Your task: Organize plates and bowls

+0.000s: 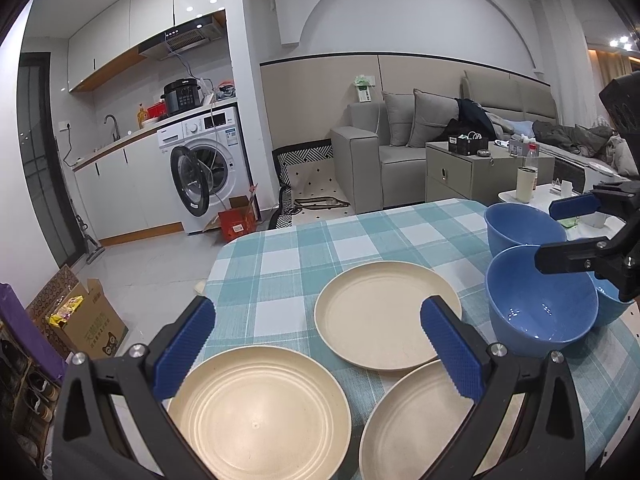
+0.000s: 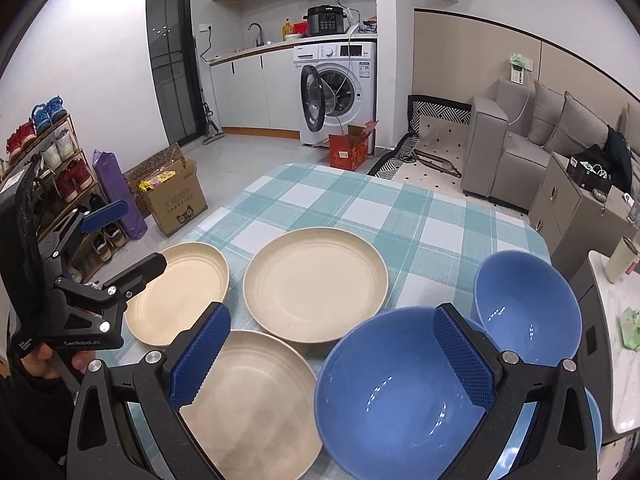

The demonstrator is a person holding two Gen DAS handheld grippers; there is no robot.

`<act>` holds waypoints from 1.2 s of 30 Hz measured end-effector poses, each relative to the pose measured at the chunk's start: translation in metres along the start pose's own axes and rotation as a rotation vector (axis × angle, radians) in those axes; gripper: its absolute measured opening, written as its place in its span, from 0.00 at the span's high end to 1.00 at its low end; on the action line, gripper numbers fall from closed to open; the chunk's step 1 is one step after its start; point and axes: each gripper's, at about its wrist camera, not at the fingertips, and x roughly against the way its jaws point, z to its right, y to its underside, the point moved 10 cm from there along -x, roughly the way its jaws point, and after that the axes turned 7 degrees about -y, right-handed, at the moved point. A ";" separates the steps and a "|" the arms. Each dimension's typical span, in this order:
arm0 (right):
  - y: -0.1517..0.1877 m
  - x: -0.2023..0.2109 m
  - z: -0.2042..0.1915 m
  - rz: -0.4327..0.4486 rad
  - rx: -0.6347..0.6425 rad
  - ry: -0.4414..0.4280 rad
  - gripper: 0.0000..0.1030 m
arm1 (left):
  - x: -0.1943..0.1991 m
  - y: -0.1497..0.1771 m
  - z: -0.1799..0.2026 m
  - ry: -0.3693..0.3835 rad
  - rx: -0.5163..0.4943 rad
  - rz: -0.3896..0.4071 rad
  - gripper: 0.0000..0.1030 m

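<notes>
White walls, pale tiled floor (image 2: 256, 160), grey sofa (image 1: 384, 152), washing machine (image 2: 340, 88)

Both cameras hang close above the near edge of the checked bench (image 1: 280, 256), looking forward and down between their own jaws toward the kitchen wall. The left wrist view sits over the cream plates (image 1: 386, 314); the right wrist view sits beside it, over the blue bowls (image 2: 400, 392). They share the plates, the bowls and the washing machine (image 2: 340, 88).
</notes>
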 end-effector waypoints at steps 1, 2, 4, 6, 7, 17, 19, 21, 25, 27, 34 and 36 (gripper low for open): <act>-0.003 -0.003 0.002 -0.001 0.004 0.007 0.00 | -0.003 0.000 0.000 -0.002 0.002 -0.005 0.00; -0.006 -0.005 0.004 0.000 0.010 0.009 0.00 | -0.005 0.000 0.000 -0.003 0.002 -0.009 0.00; -0.010 -0.011 0.008 -0.005 0.002 -0.001 0.00 | -0.011 0.000 0.001 -0.007 0.001 -0.016 0.00; -0.014 -0.018 0.014 -0.017 -0.025 -0.017 0.00 | -0.016 0.000 0.001 -0.012 -0.001 -0.023 0.00; -0.015 -0.022 0.017 -0.027 -0.040 -0.026 0.00 | -0.019 -0.001 0.002 -0.010 0.000 -0.027 0.00; -0.028 -0.050 0.034 -0.085 0.004 0.035 0.00 | -0.043 -0.005 0.000 -0.007 -0.003 -0.063 0.00; -0.032 -0.055 0.037 -0.095 0.016 0.045 0.00 | -0.047 -0.004 -0.001 -0.007 -0.002 -0.075 0.00; -0.034 -0.061 0.038 -0.108 0.018 0.042 0.00 | -0.052 -0.003 -0.002 -0.007 -0.002 -0.088 0.00; -0.036 -0.075 0.042 -0.155 0.009 0.036 0.00 | -0.063 0.001 0.000 0.004 -0.004 -0.126 0.00; -0.036 -0.084 0.042 -0.179 0.000 0.019 0.00 | -0.070 0.003 0.002 0.006 -0.008 -0.147 0.00; -0.033 -0.117 0.050 -0.270 -0.053 -0.020 0.00 | -0.092 0.013 0.005 0.022 0.000 -0.219 0.00; -0.033 -0.124 0.052 -0.283 -0.061 -0.027 0.00 | -0.098 0.018 0.005 0.029 0.014 -0.246 0.00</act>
